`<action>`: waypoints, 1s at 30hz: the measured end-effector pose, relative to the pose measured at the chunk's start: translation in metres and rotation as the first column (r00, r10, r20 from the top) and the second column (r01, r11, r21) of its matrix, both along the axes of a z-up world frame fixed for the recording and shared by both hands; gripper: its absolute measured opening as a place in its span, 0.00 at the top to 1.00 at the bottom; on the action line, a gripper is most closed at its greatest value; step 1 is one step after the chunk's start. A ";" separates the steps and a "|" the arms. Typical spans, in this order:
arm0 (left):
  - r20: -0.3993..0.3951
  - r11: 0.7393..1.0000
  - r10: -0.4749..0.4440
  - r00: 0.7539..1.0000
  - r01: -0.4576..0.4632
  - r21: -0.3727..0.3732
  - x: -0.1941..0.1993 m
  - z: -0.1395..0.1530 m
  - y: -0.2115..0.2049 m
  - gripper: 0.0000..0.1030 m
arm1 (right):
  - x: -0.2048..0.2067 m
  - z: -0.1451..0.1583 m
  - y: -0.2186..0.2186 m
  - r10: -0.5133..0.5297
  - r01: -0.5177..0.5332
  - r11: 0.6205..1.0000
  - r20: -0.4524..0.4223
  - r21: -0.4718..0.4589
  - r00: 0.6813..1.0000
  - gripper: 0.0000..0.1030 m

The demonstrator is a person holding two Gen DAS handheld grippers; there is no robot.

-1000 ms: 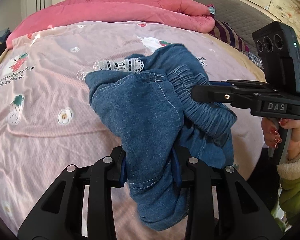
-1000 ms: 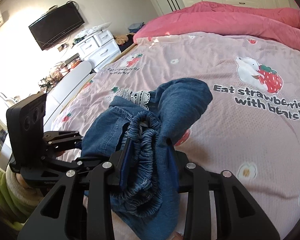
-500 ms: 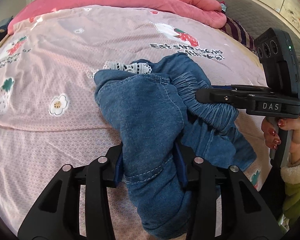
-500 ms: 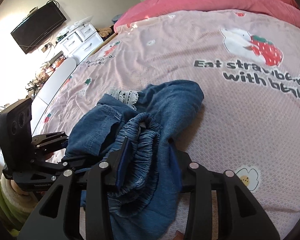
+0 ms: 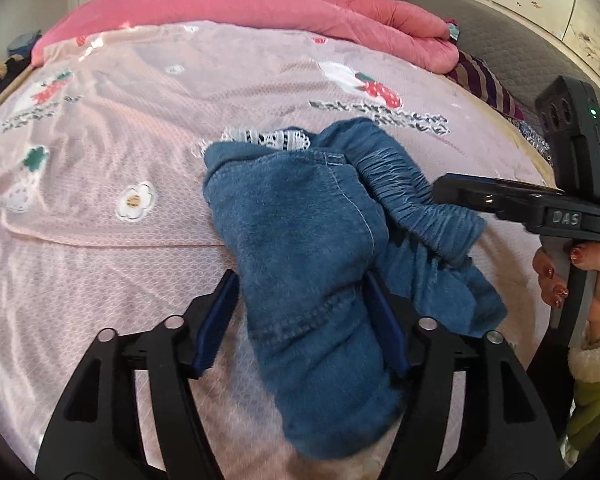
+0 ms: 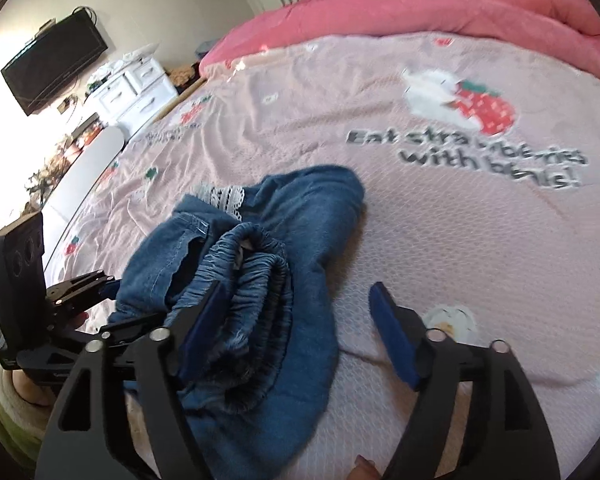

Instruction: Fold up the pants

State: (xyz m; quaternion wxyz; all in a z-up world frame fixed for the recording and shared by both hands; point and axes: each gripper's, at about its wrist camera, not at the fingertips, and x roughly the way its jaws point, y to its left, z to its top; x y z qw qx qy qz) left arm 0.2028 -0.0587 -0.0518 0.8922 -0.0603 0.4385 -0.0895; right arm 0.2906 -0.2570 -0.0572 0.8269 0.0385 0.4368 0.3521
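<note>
The blue denim pants [image 5: 312, 240] lie bunched on the pink strawberry bedsheet [image 5: 100, 184], with white lace trim [image 5: 268, 138] at their far edge. My left gripper [image 5: 300, 316] is open, its jaws wide on either side of a denim fold that lies between them. My right gripper [image 6: 296, 320] is open; its left finger [image 6: 202, 320] touches the gathered elastic waistband [image 6: 256, 276] and its right finger [image 6: 392, 340] is over bare sheet. The right gripper also shows in the left wrist view [image 5: 452, 194], beside the waistband [image 5: 412, 200].
A pink duvet [image 5: 260, 8] lies across the far side of the bed. A striped pillow [image 5: 488, 88] and grey headboard [image 5: 500, 48] are at the right. A white dresser [image 6: 132, 88] and a wall TV [image 6: 54, 66] stand beyond the bed's left edge.
Both grippers have opened and let go of the pants, which now rest lower on the sheet. Both views have shifted slightly.
</note>
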 end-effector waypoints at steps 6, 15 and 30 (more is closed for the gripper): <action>0.059 0.999 0.025 0.998 -0.028 0.039 -0.032 0.018 0.001 0.22 | -0.039 0.019 -0.021 -0.042 0.041 0.999 0.081 0.011 0.996 0.09; 0.087 0.998 0.046 0.995 -0.049 0.038 -0.077 0.030 -0.009 0.09 | -0.088 0.028 -0.029 -0.084 0.093 0.995 0.190 -0.039 0.978 0.04; 0.048 0.994 0.104 0.993 -0.105 0.021 -0.133 0.008 -0.027 0.09 | -0.142 0.024 -0.029 -0.091 0.109 0.992 0.243 -0.059 0.966 0.04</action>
